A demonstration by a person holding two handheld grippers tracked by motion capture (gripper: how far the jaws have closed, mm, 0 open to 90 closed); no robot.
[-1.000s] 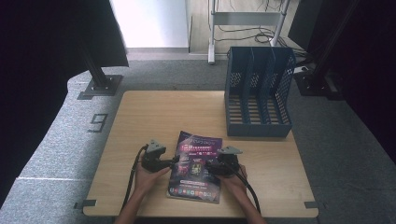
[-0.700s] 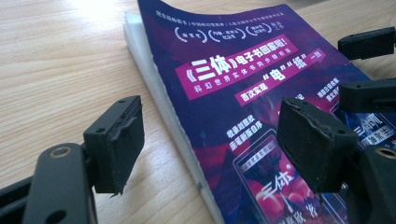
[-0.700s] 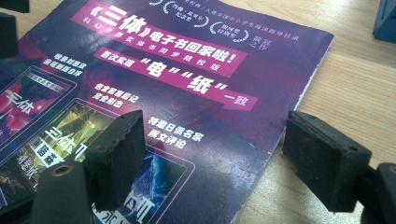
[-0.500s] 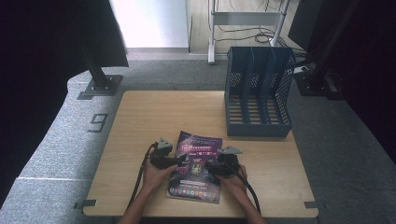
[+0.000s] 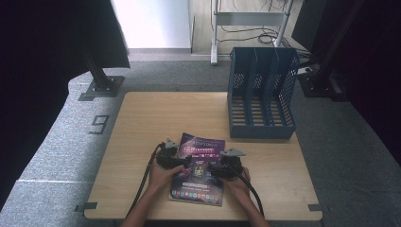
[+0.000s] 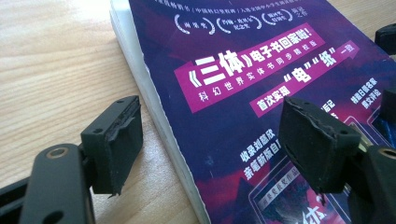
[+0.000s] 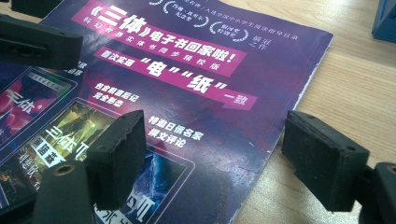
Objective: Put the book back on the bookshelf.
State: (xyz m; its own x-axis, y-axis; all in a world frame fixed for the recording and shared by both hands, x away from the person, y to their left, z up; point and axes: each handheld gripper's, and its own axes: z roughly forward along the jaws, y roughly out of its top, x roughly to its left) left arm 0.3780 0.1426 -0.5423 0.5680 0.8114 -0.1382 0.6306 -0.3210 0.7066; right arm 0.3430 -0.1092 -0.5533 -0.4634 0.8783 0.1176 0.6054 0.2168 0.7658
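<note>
High view: magazine [image 5: 198, 170] lies flat near the counter's [image 5: 142, 123] near edge, purple cover, slightly askew. Left tongs [image 5: 185, 162] at its left edge, right tongs [image 5: 212, 169] at its right. Blue file rack [image 5: 260, 92] at far right, slots bare.

Left gripper view: left tongs [image 6: 210, 140] wide open, astride the spine; gripping nothing. Magenta banner, white lettering.

Right gripper view: right tongs [image 7: 219, 154] wide open, astride the right edge of the magazine [image 7: 187, 84]; holding nothing.

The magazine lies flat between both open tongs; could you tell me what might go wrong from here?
Left tongs straddle the magazine at its edge, and the jaws may scrape the table or crease the cover. Right tongs do likewise at the opposite edge; uneven lifting could bend the thin pages.
</note>
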